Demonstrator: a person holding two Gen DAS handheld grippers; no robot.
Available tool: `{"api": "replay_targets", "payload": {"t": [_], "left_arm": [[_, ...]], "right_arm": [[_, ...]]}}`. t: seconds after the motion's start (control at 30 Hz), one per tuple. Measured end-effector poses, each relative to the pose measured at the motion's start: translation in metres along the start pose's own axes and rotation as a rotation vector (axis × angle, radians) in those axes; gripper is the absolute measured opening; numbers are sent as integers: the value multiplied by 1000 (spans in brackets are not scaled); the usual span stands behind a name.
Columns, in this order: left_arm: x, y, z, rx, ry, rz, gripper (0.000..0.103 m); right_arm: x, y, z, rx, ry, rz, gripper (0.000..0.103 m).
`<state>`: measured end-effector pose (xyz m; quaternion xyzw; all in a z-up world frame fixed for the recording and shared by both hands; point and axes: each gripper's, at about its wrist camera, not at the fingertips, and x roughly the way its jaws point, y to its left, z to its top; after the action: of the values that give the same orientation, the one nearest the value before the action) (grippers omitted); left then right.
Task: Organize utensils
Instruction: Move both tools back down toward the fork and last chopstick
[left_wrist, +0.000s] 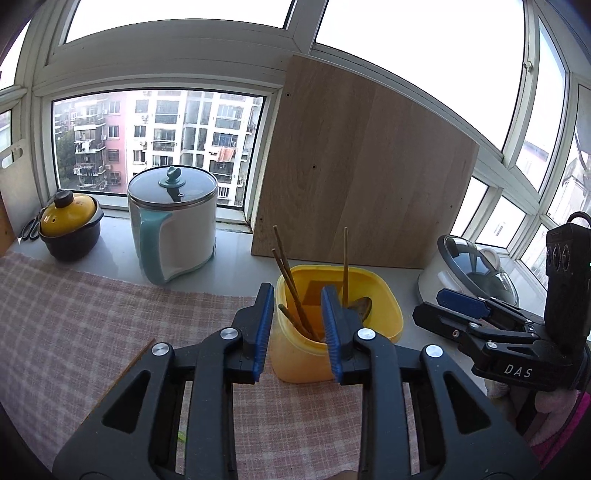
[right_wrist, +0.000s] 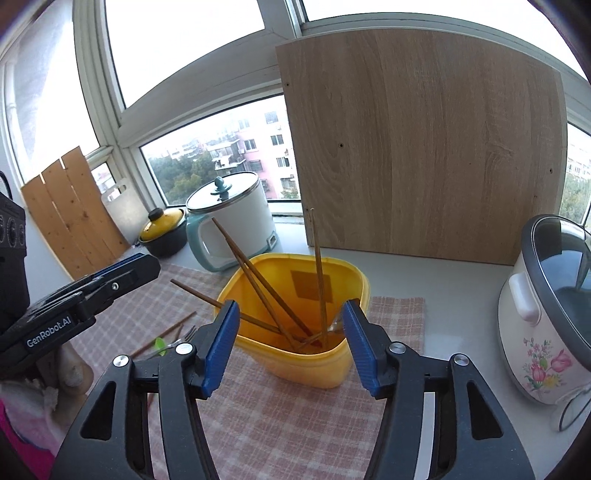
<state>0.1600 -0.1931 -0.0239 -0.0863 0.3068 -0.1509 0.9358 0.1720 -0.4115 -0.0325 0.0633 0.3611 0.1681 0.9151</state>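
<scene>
Two wrist fisheye cameras, each angled downward along its own black, blue-padded gripper fingers, look from close range, left and right, toward the same yellow plastic utensil tub (left_wrist: 334, 325) (right_wrist: 295, 314) below a bright window.

A yellow tub (right_wrist: 295, 354) stands upright on checked cloth, holding leaning brown chopsticks (right_wrist: 258, 288) and a metal spoon (right_wrist: 334, 325).

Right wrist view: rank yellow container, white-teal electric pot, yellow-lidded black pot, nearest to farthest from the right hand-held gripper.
1. Yellow container, straight ahead of the right hand-held gripper, on the checked cloth.
2. White-teal electric pot, behind, to the left.
3. Yellow-lidded black pot, farther left, by the window.
</scene>
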Motion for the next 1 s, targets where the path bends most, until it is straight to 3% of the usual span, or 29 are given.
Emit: {"api": "replay_targets", "payload": {"t": [0.23, 0.5, 0.73, 1.0], "left_arm": [[-18, 68, -6, 47, 76, 30, 26], [-3, 142, -24, 89, 240, 13, 26], [33, 164, -45, 129, 410, -72, 26], [70, 170, -71, 201, 536, -93, 26]], "right_arm": [[-3, 29, -12, 20, 11, -12, 75], [12, 67, -29, 12, 62, -35, 75], [36, 98, -45, -16, 135, -24, 75], [71, 127, -67, -82, 265, 9, 74]]}}
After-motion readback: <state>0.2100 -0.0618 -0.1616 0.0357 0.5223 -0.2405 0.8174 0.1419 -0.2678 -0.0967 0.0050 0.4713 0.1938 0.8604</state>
